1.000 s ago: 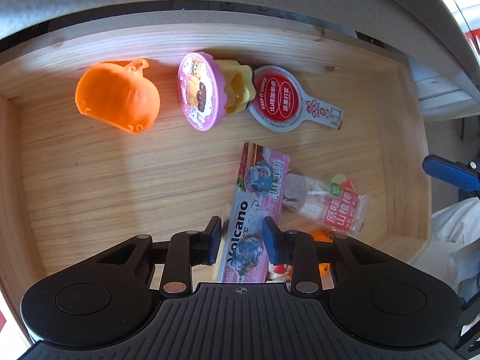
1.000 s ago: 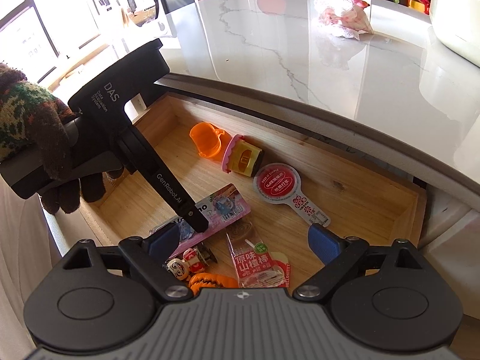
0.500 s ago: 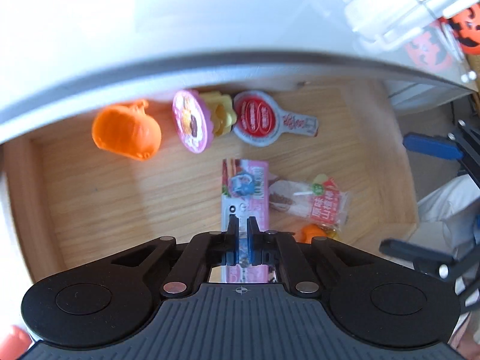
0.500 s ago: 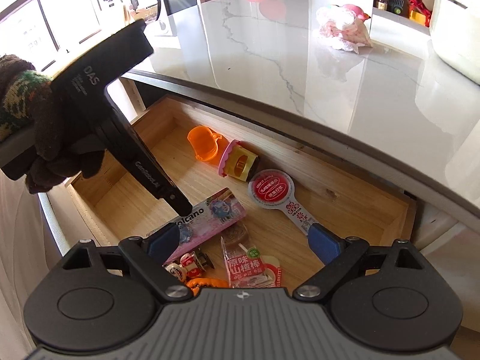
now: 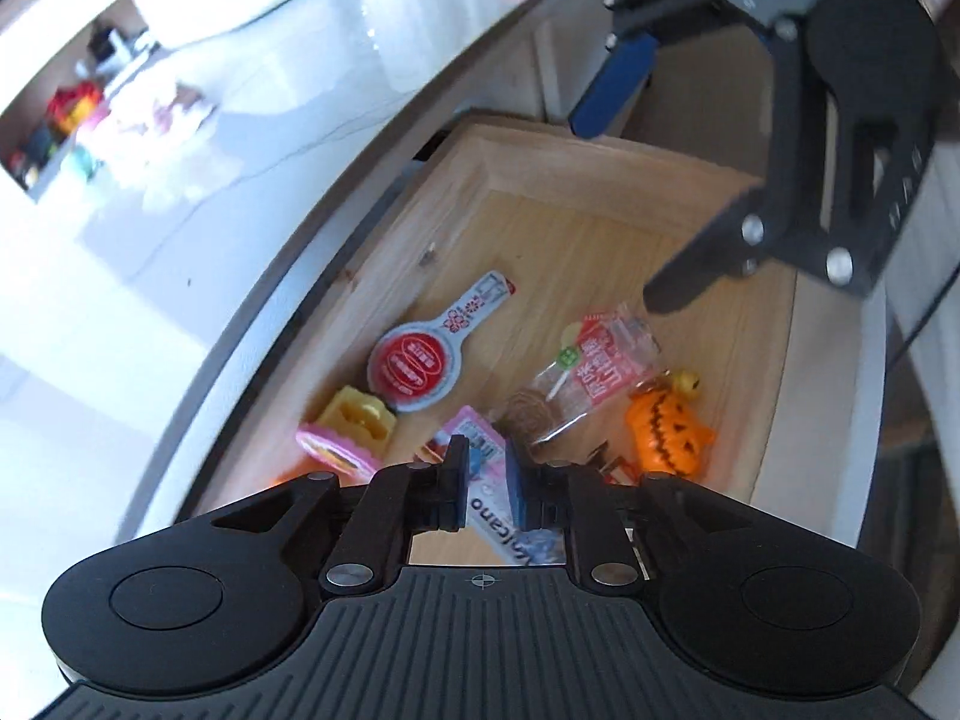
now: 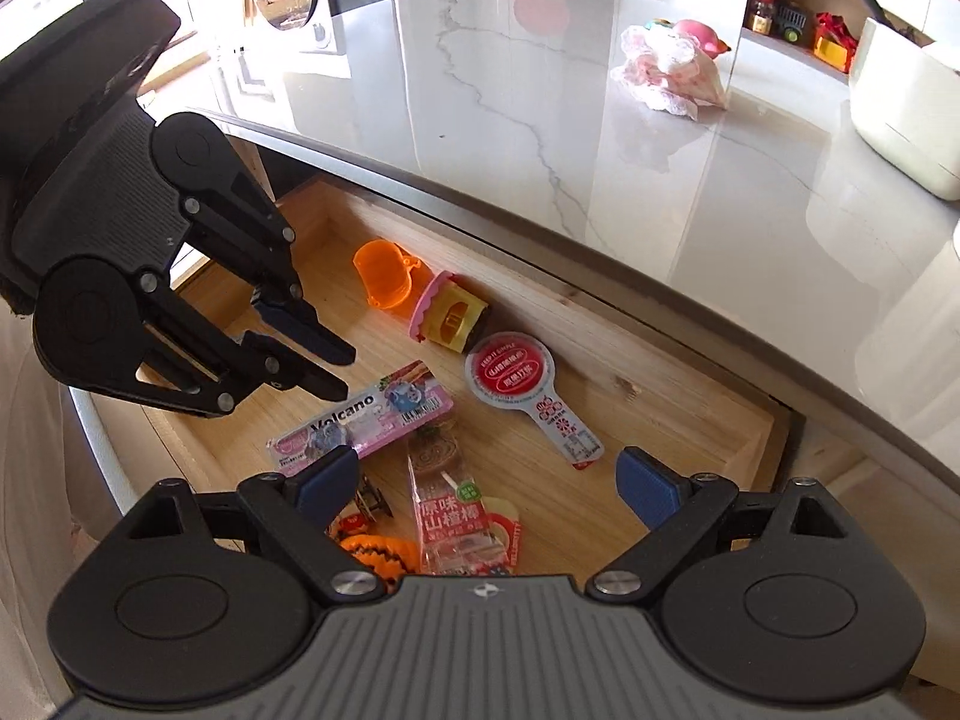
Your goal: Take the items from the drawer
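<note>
The wooden drawer [image 6: 750, 429] [image 5: 600, 147] stands pulled out under a marble counter [image 6: 540, 120]. On its floor lie a pink Volcano pack [image 6: 366, 417] [image 5: 480, 450], a clear hawthorn snack bag [image 6: 450, 516] [image 5: 594, 366], a red round-headed label [image 6: 510, 372] [image 5: 414, 366], a pink-and-yellow toy cup [image 6: 447, 315], an orange cup [image 6: 384, 276] and an orange pumpkin toy [image 5: 663, 426]. My left gripper [image 6: 339, 369] [image 5: 486, 462] hovers above the pack's left end. Its jaws are opening, a narrow gap apart, and hold nothing. My right gripper [image 6: 486, 480] [image 5: 648, 180] hangs wide open over the drawer's front.
A frilly pink-and-white bundle [image 6: 666, 72] and a white container [image 6: 906, 114] sit on the counter. A small figure toy [image 6: 360, 510] lies by the pumpkin. The drawer's right half has bare floor [image 6: 648, 414].
The left gripper shut at the Volcano pack, then rose, rolled and parted its jaws slightly. The pack stays on the drawer floor. The right gripper has hardly moved.
</note>
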Motion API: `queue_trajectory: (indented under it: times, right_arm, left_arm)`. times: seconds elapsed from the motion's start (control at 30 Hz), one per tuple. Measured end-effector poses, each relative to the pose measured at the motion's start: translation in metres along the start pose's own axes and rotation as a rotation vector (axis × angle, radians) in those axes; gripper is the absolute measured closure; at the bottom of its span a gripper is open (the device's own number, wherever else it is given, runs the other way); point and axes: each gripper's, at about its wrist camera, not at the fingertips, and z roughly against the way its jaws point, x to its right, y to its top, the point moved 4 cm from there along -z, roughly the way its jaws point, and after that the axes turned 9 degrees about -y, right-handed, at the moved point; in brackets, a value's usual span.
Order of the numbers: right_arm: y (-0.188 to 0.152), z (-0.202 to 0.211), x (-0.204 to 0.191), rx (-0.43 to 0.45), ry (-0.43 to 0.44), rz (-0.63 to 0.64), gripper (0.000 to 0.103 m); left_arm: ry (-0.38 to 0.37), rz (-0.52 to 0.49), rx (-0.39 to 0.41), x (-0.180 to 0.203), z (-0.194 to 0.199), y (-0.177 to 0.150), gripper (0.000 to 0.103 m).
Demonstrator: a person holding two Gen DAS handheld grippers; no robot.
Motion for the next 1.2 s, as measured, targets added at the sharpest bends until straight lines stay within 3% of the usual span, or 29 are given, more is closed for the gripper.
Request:
queue_trajectory:
  times: [0.13, 0.2, 0.3, 0.4, 0.5, 0.67, 0.97, 1.03, 1.1, 1.2]
  right_arm:
    - [-0.012, 0.005, 0.019, 0.007, -0.033, -0.045, 0.01]
    - [-0.016, 0.004, 0.028, 0.005, -0.041, -0.078, 0.01]
    - [-0.018, 0.001, 0.032, 0.002, -0.044, -0.101, 0.01]
    - [-0.018, -0.001, 0.028, 0.007, -0.035, -0.08, 0.009]
    - [-0.019, -0.004, 0.024, -0.002, -0.035, -0.056, 0.008]
    - [-0.018, -0.005, 0.024, -0.006, -0.028, -0.059, 0.008]
    - [-0.02, -0.007, 0.025, -0.014, -0.025, -0.056, 0.008]
    - [-0.02, -0.007, 0.025, -0.013, -0.026, -0.055, 0.008]
    - [-0.019, -0.007, 0.025, -0.012, -0.029, -0.053, 0.008]
    - [-0.019, -0.008, 0.024, -0.015, -0.03, -0.049, 0.008]
  left_arm:
    - [0.068, -0.189, -0.006, 0.006, -0.01, -0.007, 0.086]
    - [0.018, -0.159, -0.034, 0.003, -0.016, -0.01, 0.085]
    - [-0.067, 0.09, -0.108, -0.016, -0.03, -0.013, 0.085]
    - [-0.192, 0.468, -0.182, -0.042, -0.045, -0.019, 0.085]
    - [-0.245, 0.652, -0.186, -0.055, -0.053, -0.022, 0.085]
    - [-0.167, 0.566, -0.205, -0.044, -0.057, -0.011, 0.085]
    - [-0.15, 0.565, -0.18, -0.047, -0.059, -0.018, 0.085]
    - [-0.122, 0.563, -0.115, -0.05, -0.049, -0.02, 0.085]
    - [-0.022, 0.514, 0.004, -0.051, -0.031, -0.02, 0.085]
    - [0.078, 0.487, 0.065, -0.05, -0.017, -0.017, 0.084]
